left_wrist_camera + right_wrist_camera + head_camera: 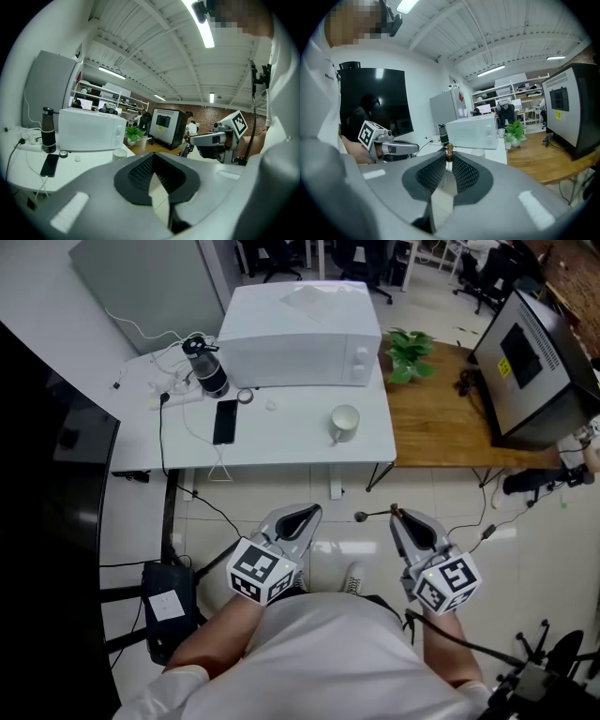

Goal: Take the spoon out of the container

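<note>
Pinching the spoon [375, 514] by its handle tip, the right gripper [397, 516] holds it level over the floor [450, 498], well apart from the mug [345, 423] on the table [281, 442], so removal looks done; the left gripper [307, 514] sits closed, empty.

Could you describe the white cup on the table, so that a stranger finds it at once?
Start at the white table and its white microwave. In front of the microwave's right end, toward the table's near edge, stands the white cup. It is the only open round vessel; the dark bottle and the flat black phone are farther left.
</note>
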A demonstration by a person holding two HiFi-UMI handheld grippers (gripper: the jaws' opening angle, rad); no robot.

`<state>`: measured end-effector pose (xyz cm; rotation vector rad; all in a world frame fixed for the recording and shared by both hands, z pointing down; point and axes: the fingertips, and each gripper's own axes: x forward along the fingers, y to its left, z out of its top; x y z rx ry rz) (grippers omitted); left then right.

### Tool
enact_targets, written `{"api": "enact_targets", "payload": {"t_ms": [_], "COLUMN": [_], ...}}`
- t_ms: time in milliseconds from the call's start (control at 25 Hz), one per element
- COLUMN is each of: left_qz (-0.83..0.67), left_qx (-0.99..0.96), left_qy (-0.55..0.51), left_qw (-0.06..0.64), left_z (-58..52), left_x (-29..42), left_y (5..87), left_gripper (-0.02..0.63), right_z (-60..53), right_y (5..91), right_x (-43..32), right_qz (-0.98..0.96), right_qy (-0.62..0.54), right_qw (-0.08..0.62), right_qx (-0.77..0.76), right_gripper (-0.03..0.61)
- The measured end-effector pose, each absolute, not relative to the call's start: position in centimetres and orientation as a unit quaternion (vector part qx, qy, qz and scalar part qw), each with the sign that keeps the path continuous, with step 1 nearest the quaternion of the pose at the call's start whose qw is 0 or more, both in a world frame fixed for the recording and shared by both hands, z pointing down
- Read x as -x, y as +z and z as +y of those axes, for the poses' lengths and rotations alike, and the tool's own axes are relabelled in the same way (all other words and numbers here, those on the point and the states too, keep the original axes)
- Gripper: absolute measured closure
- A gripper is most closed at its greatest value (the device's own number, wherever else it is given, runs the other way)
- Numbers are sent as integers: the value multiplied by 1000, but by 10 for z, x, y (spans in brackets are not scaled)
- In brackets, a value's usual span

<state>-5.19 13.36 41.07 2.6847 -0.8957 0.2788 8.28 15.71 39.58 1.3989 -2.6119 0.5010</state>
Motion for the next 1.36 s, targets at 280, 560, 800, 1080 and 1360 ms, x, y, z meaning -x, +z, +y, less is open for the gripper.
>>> {"api": "enact_targets", "payload": {"t_ms": [280,560,800,1080,1360], "left_qz": [-310,-316,-319,-317,-318], "left_qx": [-934,-932,-930,-932,-931], "left_qy": [96,98,98,97,99], "left_qw": [147,149,151,150,149], "left_z": [136,135,132,131,129], "left_x": [48,51,49,48,50], "left_y": [409,413,413,412,413], "left_gripper": [609,609,609,609,609], "right_z": [155,151,147,147,145], "right_y": [395,400,401,402,402], "right_x": [-81,-76,-79,-77,-75], "right_qz": [-872,-875,-875,-875,-876], "right_qy": [162,163,164,166,166], "right_qw": [73,86,86,88,86], "right_qx": [-456,-447,-447,-446,-446], "right_gripper": [532,534,534,534,534]}}
